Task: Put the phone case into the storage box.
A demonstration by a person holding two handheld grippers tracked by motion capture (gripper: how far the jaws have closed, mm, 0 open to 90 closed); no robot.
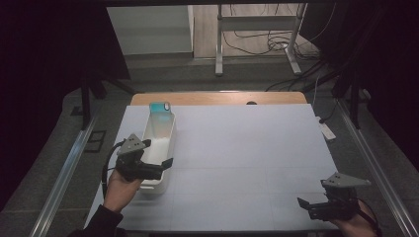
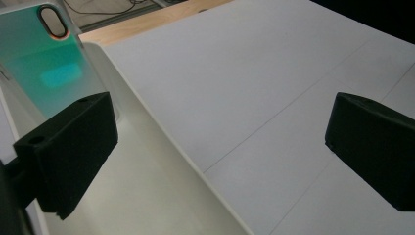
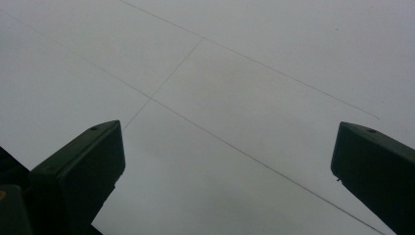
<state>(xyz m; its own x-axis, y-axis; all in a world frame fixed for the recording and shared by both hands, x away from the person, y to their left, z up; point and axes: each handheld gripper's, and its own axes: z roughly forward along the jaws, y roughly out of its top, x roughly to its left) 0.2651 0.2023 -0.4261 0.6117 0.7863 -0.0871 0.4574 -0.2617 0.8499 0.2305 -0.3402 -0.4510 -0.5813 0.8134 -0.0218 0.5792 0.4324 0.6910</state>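
A teal phone case (image 1: 160, 116) with an oval camera cut-out leans upright inside the far end of a long white bin (image 1: 170, 143) on the left of the table. In the left gripper view the case (image 2: 44, 63) stands beyond the left jaw and the bin's wall (image 2: 161, 142) runs between the jaws. My left gripper (image 1: 158, 154) (image 2: 220, 142) hovers open over the bin's near end, one jaw above the inside and one above the mat. Over bare mat near the front right edge, my right gripper (image 1: 309, 207) (image 3: 225, 166) is open and holds nothing.
A pale mat (image 1: 247, 153) covers the table, with the wooden edge (image 1: 217, 98) showing at the back. A white power strip (image 1: 326, 131) lies off the right side. A metal stand (image 1: 220, 44) and cables are on the floor behind.
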